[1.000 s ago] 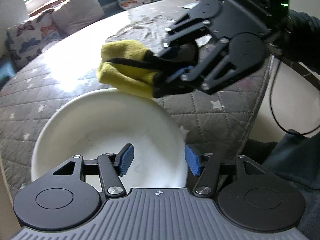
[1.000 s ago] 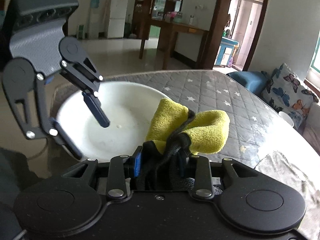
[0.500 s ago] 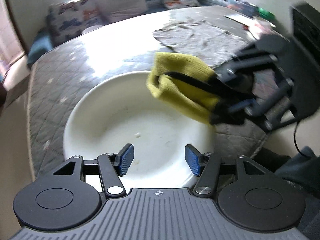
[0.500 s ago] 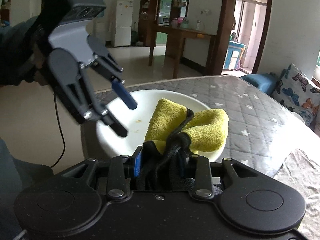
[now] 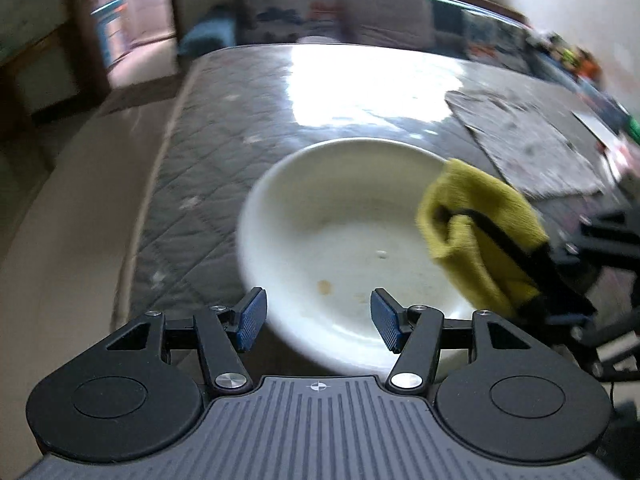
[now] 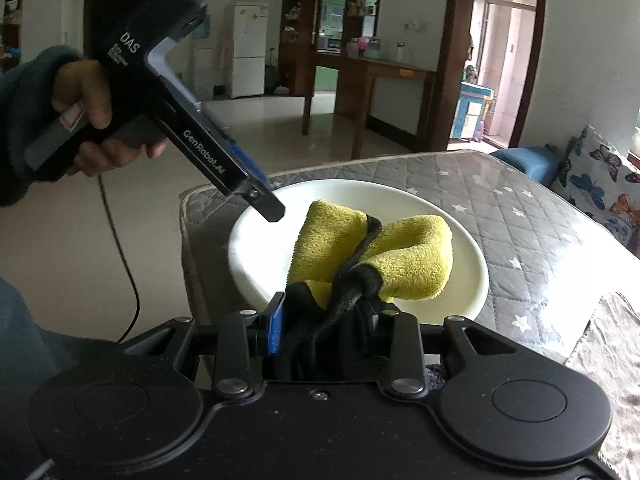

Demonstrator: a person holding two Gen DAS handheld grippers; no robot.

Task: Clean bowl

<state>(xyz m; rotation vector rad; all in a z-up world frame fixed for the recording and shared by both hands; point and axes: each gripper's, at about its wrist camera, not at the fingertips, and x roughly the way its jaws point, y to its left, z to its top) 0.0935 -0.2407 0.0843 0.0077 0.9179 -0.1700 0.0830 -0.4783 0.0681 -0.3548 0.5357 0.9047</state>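
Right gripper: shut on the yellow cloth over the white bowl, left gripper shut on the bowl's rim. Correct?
Not quite. The left gripper is open and holds nothing; the left wrist view shows its jaws apart above the bowl. The right gripper is shut on the yellow cloth over the bowl.

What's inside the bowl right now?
The white bowl holds a few small brownish food specks. The yellow cloth hides part of its right side.

Cushions (image 5: 340,16) behind bowl (image 5: 340,224) blurred
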